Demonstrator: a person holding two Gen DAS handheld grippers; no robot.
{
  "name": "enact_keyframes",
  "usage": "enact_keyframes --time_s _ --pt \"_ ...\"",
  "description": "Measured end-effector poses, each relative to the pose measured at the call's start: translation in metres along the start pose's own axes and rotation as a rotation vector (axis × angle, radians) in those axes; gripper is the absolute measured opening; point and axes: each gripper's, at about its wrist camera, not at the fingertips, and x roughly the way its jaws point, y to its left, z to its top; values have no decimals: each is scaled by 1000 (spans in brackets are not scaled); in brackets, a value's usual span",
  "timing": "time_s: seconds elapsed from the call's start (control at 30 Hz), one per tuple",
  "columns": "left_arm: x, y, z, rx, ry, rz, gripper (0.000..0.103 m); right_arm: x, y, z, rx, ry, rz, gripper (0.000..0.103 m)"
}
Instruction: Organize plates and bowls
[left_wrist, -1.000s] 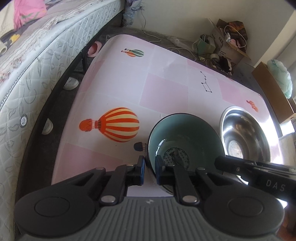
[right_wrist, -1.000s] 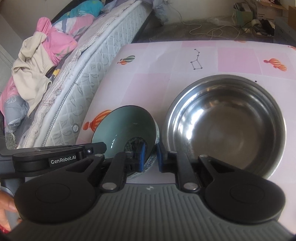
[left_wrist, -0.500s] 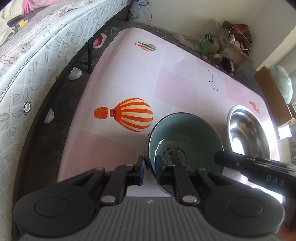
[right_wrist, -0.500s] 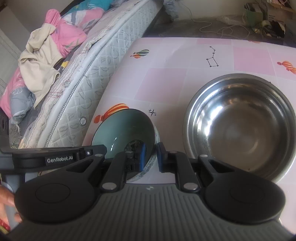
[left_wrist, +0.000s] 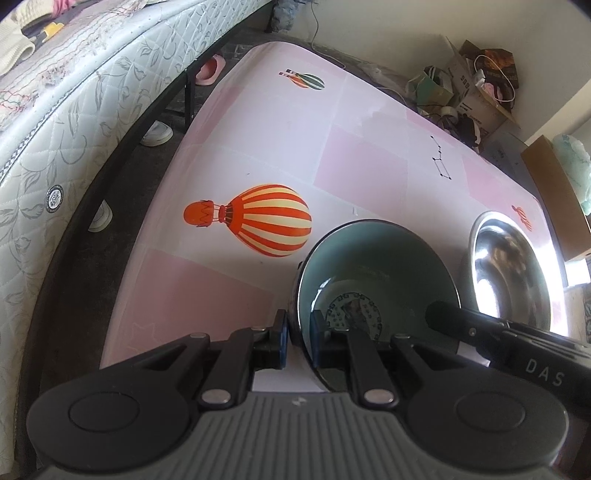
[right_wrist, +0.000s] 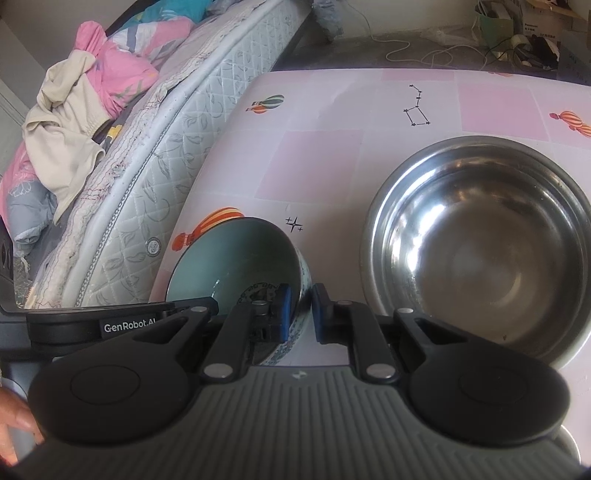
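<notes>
Left wrist view: left gripper (left_wrist: 298, 338) clamped on the near rim of the teal bowl (left_wrist: 380, 266), one pad outside, one inside.
Right wrist view: right gripper (right_wrist: 300, 313) clamped on the same bowl's opposite rim; likely shared to keep it level.
Bowl place: between both grippers, above the table (left_wrist: 266, 147).
Right of it: steel bowl (right_wrist: 480, 243), probably the nesting target.

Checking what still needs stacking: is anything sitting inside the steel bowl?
No. In the right wrist view the steel bowl shows only its bare shiny inside.
</notes>
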Motion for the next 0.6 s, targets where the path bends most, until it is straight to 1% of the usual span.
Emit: enact_keyframes --time_s 0.23,0.4,0.6 --pt "-3 -6 -2 23 -1 22 13 -2 6 -1 -32 -21 -31 9" --pt "-4 -6 -2 18 -3 26 13 -8 6 0 -47 -35 -31 9" --pt "-8 -9 -6 36 -20 38 14 -15 11 1 -75 -55 -36 9"
